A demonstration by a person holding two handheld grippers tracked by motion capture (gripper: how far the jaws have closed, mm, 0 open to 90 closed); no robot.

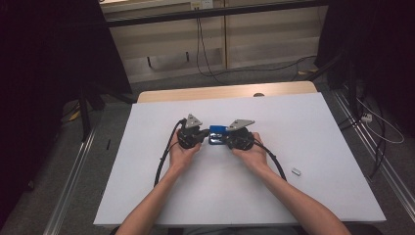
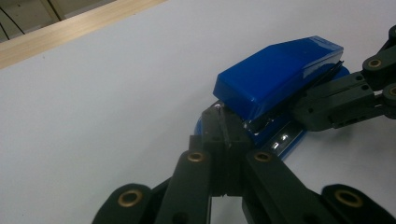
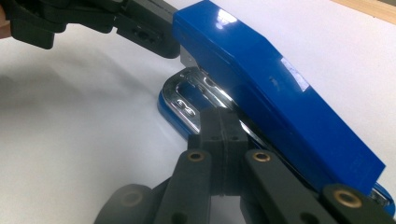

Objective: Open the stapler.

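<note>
A blue stapler [image 1: 217, 134] lies on the white table [image 1: 303, 127] between my two grippers. In the left gripper view the stapler [image 2: 280, 74] has its blue top lifted off its metal base. My left gripper [image 2: 219, 128] is shut, jaws pressed flat together, its tip against the stapler's near end under the top. My right gripper [image 3: 219, 122] is also shut, its tip resting on the chrome base beneath the blue top [image 3: 280, 93]. From the high view, the left gripper [image 1: 206, 137] and right gripper [image 1: 227, 139] meet the stapler from opposite sides.
A small silver piece [image 1: 295, 171] lies on the table to the right of my right forearm. A wooden strip [image 1: 225, 92] runs along the table's far edge. Black cables [image 1: 164, 161] loop from both grippers across the table.
</note>
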